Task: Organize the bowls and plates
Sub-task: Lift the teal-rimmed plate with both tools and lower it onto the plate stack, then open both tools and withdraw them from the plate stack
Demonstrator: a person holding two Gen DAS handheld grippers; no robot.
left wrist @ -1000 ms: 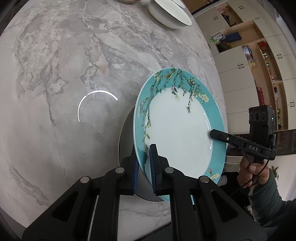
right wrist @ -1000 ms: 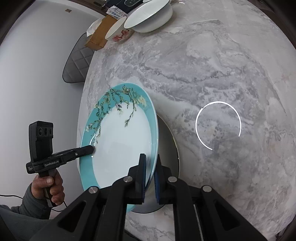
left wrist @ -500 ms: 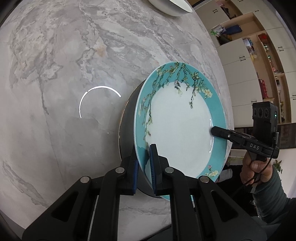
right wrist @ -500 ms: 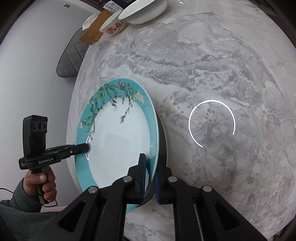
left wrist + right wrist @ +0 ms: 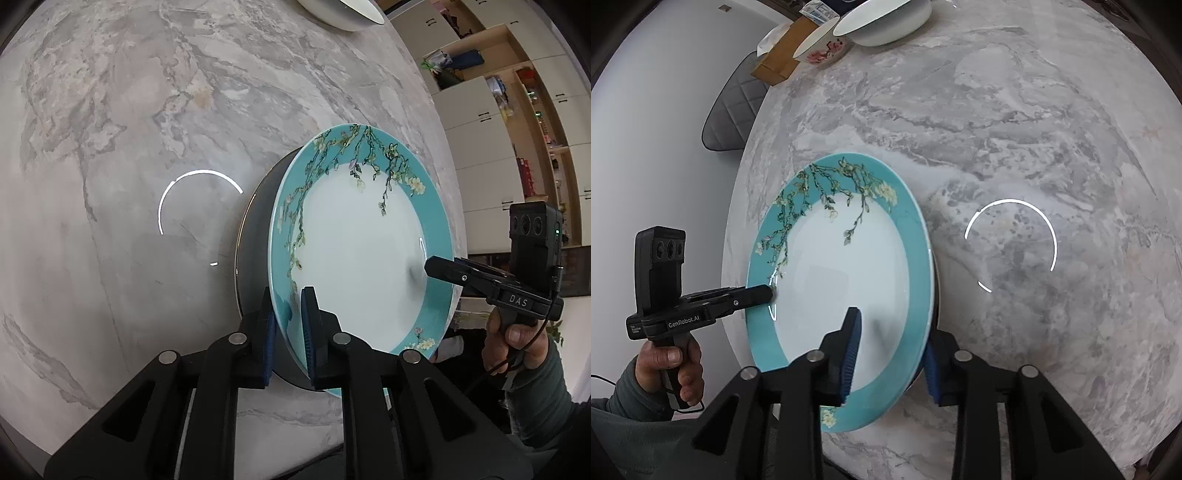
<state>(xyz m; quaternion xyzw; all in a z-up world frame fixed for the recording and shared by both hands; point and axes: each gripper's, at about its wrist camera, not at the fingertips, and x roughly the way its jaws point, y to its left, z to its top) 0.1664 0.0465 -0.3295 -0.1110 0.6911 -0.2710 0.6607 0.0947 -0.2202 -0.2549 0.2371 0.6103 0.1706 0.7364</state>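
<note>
A teal-rimmed plate with a white centre and a blossom-branch pattern lies on a dark plate on the marble table. My left gripper is shut on the teal plate's rim, one pad on each face. My right gripper has its jaws spread wide on either side of the plate's opposite rim, open and not pinching. The dark plate shows as a thin edge in the right wrist view. Each gripper shows in the other's view, the right and the left.
A large white bowl stands at the table's far edge, also in the left wrist view. Beside it are a small flowered bowl and a brown box. A grey chair stands off the table's edge. Cabinets line the wall.
The teal plate has come down from tilted to lie flatter on the dark plate. My right gripper has opened and let go of the rim. My left gripper stays shut on it.
</note>
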